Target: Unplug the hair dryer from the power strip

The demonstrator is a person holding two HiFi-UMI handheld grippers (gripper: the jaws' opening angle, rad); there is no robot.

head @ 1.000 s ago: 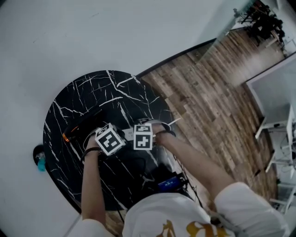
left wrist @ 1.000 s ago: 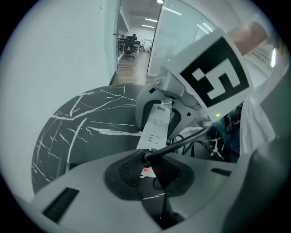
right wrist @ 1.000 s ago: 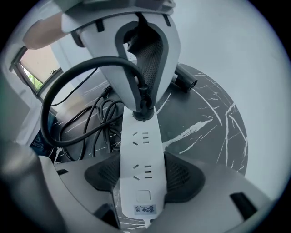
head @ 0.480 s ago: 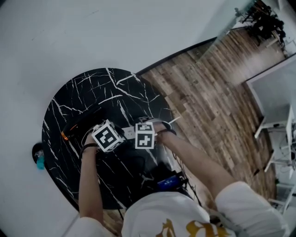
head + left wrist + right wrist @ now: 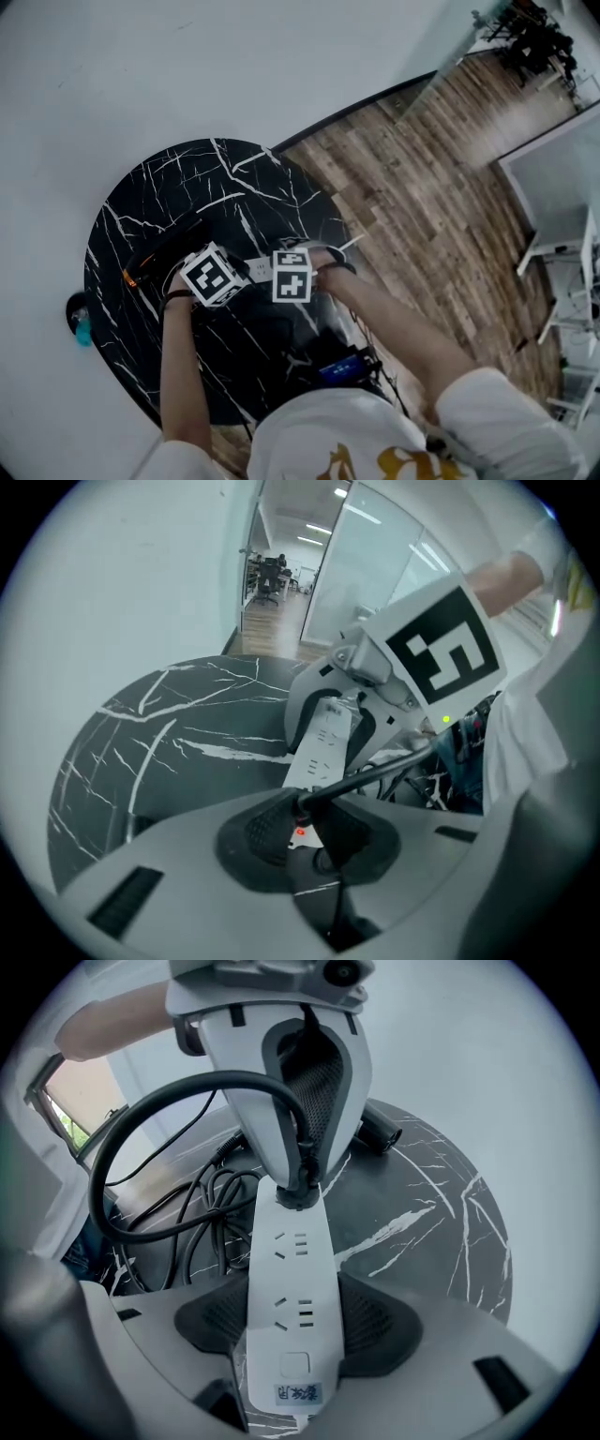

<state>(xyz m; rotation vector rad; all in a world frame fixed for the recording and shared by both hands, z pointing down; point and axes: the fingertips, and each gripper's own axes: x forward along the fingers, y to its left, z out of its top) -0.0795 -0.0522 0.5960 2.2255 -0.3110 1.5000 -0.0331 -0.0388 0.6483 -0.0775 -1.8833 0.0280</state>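
On the black marble table [image 5: 187,187] lies a white power strip [image 5: 289,1279]. My right gripper [image 5: 295,1321] is shut on its near end, pads on both long sides. At the far end a black plug [image 5: 298,1190] sits in the last socket, and my left gripper [image 5: 305,1162] is shut on it from above. In the left gripper view, the left gripper [image 5: 305,827] clasps the plug, with its black cable [image 5: 375,772] leading off to the right. The dark hair dryer [image 5: 167,246] lies left of my left gripper [image 5: 225,272]. The power strip [image 5: 259,269] shows between both marker cubes.
Loops of black cable [image 5: 202,1213] lie on the table left of the strip. A blue-topped thing [image 5: 82,323] stands on the floor past the table's left edge. Wooden floor [image 5: 422,187] and a white desk [image 5: 553,178] lie to the right.
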